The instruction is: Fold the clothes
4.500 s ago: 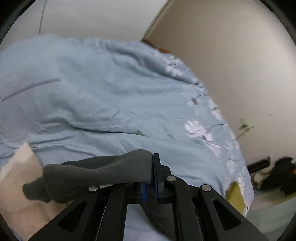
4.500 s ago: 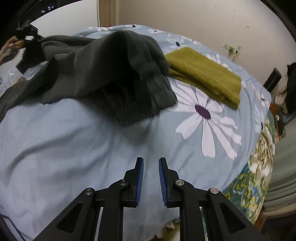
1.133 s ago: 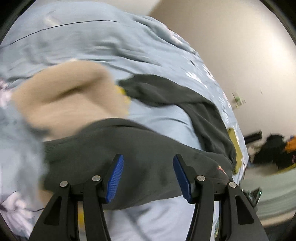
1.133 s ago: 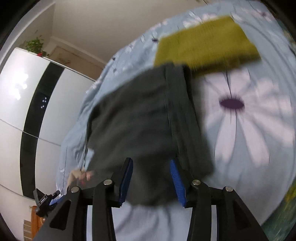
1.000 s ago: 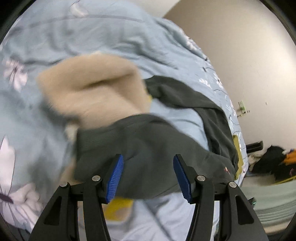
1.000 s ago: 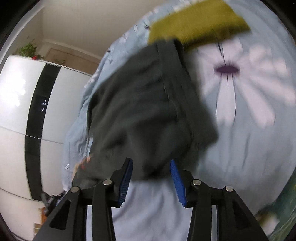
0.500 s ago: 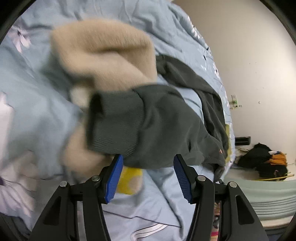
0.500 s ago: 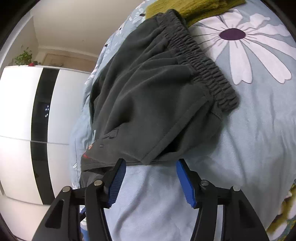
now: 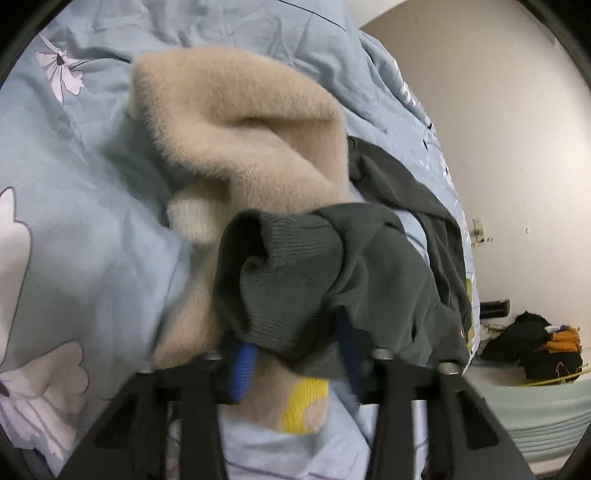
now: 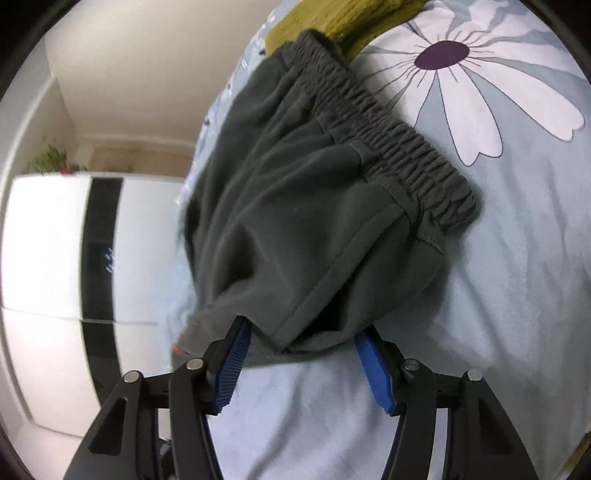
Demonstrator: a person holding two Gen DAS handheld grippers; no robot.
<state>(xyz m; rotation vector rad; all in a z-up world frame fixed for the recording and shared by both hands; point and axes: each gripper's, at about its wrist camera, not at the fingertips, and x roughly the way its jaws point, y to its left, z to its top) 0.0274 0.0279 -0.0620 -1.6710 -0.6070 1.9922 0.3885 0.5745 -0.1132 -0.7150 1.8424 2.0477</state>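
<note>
Dark grey trousers [image 10: 314, 206] lie on a bed covered by a pale blue flowered quilt [image 10: 498, 258], stretched between the two tools. In the right wrist view the elastic waistband [image 10: 388, 136] runs obliquely across the upper right, its far end touching a folded olive-green knit [image 10: 332, 18]; the body of the garment bulges toward the camera, and its near folded edge sits between the spread jaws of the right hand-held gripper [image 10: 303, 365], whose blue pads stand wide apart with cloth between them but not clamped. In the left wrist view the ribbed leg cuff [image 9: 280, 277] droops over the left hand-held gripper [image 9: 291, 354], resting partly on a cream fleece garment [image 9: 240, 147]; these jaws also appear spread, though the frame is blurred here and the right pad is half hidden by cloth, so actual contact cannot be settled. The long axis of the trousers thus runs from cuff at the left tool to waist end at the right tool, each end lying directly ahead of its nearer tool. The garment lies bunched rather than flat; whether this is a stage before flattening or midway through doubling cannot be judged.
</note>
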